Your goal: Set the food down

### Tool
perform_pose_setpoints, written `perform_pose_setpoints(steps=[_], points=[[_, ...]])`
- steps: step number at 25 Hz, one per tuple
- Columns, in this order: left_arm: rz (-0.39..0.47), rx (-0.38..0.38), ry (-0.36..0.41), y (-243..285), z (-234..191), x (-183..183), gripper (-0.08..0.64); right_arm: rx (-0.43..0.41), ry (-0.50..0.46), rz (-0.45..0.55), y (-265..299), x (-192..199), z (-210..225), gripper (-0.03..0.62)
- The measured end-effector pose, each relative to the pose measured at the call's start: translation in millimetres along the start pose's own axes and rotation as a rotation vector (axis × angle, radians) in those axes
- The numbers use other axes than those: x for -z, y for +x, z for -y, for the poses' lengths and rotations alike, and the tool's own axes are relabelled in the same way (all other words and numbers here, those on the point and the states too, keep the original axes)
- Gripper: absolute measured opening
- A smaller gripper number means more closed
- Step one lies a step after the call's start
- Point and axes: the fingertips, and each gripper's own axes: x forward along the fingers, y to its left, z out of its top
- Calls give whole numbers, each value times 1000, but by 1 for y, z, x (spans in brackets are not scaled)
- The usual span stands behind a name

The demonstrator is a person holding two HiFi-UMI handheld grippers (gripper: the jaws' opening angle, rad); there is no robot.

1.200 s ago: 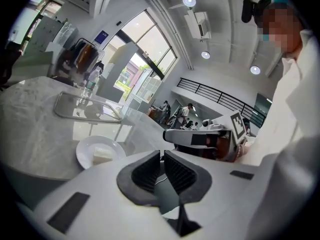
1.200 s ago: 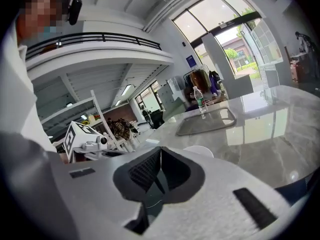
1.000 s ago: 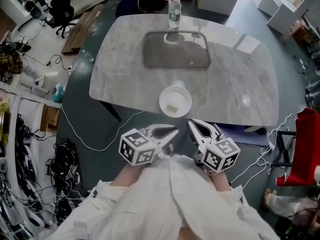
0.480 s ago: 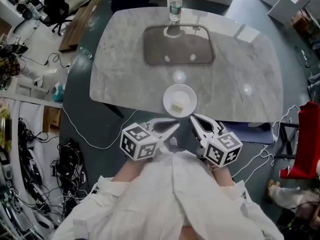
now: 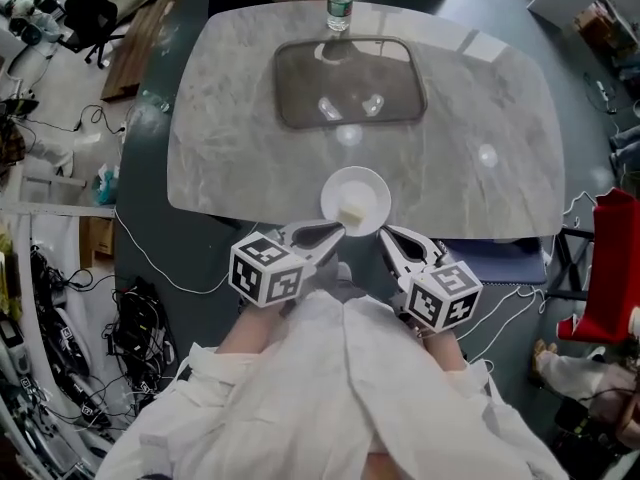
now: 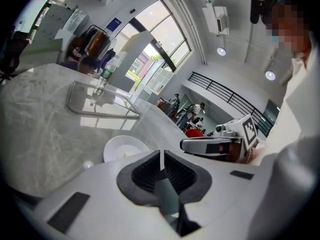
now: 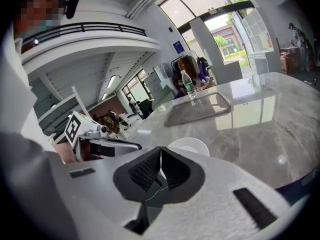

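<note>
The food (image 5: 350, 214) is a small pale, yellowish block, perhaps a piece of bread or cake; it is too small to tell. It lies in a round white plate (image 5: 372, 190), toward the plate's near-left side. The plate sits flat on the grey marbled desk (image 5: 240, 148), just beside its near edge.

No readable text. Water bottle (image 5: 340, 0) label: green band, print too small. Cubes (image 5: 265, 273) on left gripper (image 5: 340, 230) and right gripper (image 5: 385, 235): black-and-white square marker patterns only, no letters or digits. Small blue wall sign (image 6: 114, 21), possibly lettered, illegible at this size.
</note>
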Motion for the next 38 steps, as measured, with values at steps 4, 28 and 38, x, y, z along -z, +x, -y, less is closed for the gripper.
perform_pose_setpoints(steps=[4,28,38], points=[[0,-15,-41,2,-18,1,35,23,30,-18,11,4,12,3],[-129,-107,-270,30,-87,54,35,100,186,-136,43,61,62,5],[-156,-105,-308,42,-96,61,37,135,250,-162,53,74,80,5]])
